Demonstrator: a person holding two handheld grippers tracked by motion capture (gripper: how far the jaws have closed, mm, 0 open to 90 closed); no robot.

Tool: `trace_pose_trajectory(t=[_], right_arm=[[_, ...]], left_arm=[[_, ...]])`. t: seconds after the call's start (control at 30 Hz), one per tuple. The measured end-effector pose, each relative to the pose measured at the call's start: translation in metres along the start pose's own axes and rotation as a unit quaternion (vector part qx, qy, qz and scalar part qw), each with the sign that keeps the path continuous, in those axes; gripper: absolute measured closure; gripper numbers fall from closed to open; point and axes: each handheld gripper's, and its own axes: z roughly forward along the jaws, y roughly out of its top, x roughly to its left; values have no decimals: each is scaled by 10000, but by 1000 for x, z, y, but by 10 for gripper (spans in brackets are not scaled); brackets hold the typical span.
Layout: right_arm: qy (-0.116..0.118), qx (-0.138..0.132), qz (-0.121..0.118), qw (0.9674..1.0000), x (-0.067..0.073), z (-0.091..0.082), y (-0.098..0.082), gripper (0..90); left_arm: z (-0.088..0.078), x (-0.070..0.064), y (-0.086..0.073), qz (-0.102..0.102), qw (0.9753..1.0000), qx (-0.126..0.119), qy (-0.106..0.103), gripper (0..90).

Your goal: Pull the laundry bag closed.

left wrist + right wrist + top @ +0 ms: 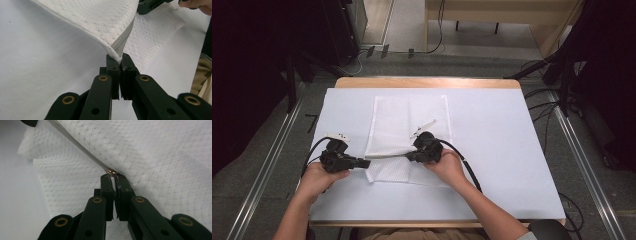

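A white mesh bag (pixel 409 120) lies flat on the white table, its near edge lifted and stretched between both grippers. Along that raised edge runs a grey zipper (pixel 387 157). My left gripper (pixel 366 163) is shut on the bag's corner at the zipper's end; in the left gripper view its jaws (pixel 119 58) pinch the fabric where the zipper (pixel 122 37) meets them. My right gripper (pixel 409 156) is shut on the zipper pull; in the right gripper view the small coppery pull (pixel 111 172) sits between the jaw tips (pixel 113 177), with the zipper tape (pixel 82 150) running up to the left.
The table (pixel 492 150) has a white cover and a wooden far edge (pixel 427 82). Dark stands and cables (pixel 557 100) crowd the floor on both sides, with metal rails (pixel 267 170) along the table. The person's forearms enter from the bottom.
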Motion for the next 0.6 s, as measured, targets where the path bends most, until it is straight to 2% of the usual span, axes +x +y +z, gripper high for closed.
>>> trace_pose_trajectory(t=[0.23,0.4,0.6], right_arm=[[-1,-17,20,10000,-3,-1,-3,881],[-131,57,26,9999,-7,-4,-7,881],[-145,41,109,9998,-12,-8,-10,880]], left_arm=[[-1,0,-1,-17,10000,-26,35,880],[-3,2,-2,-12,10000,-15,79,880],[-2,3,-3,-31,10000,-24,83,879]])
